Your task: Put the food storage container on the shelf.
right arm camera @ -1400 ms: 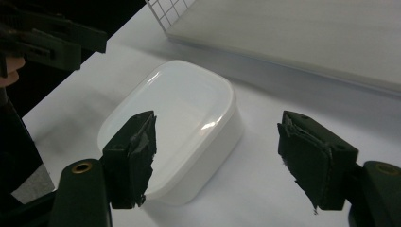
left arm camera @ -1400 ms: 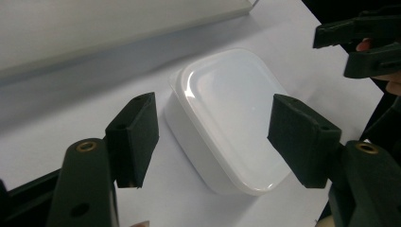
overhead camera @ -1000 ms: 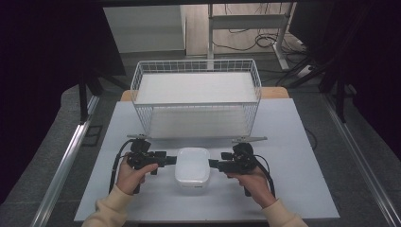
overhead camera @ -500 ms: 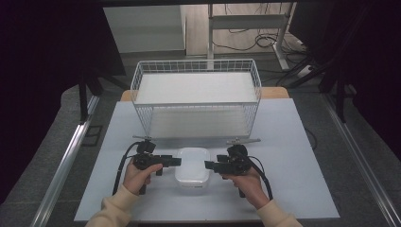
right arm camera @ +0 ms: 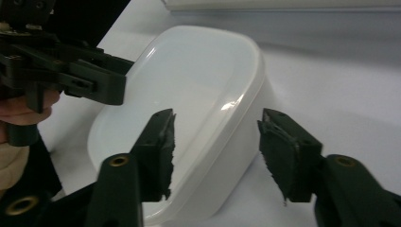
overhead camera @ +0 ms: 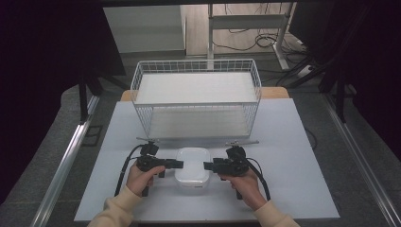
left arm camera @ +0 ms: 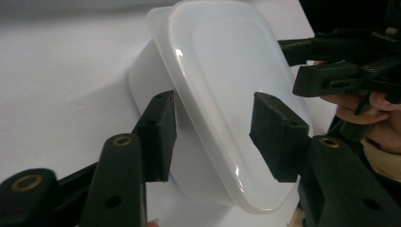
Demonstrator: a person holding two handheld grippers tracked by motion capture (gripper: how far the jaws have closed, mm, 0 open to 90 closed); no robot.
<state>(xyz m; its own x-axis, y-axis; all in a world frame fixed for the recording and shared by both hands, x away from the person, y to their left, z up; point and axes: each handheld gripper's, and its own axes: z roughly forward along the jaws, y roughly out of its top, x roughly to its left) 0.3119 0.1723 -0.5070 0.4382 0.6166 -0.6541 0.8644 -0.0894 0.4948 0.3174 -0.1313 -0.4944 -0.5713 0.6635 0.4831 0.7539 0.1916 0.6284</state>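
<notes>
A white plastic box with a lid (overhead camera: 192, 168) sits low in the middle of the high view, on a pale table (overhead camera: 293, 156). Above it in the frame stands a white wire basket (overhead camera: 196, 97), well apart from the box.

The left gripper (overhead camera: 177, 164) is at the left of the box, held by the person's left hand (overhead camera: 139, 178). The right gripper (overhead camera: 208, 166) is at the right of the box, held by the right hand (overhead camera: 246, 183). Both point in at the box from its two sides.

In the left gripper view the left gripper (left arm camera: 213, 130) has its jaws apart. One jaw is over the lid and the other is beside the box wall, so the lid's edge sits between them. I cannot tell if they touch it. The other gripper shows at the upper right of this frame.

In the right gripper view the right gripper (right arm camera: 215, 142) is spread wide too. The rim of the box (right arm camera: 198, 109) sits between its jaws, with a gap on each side.
</notes>
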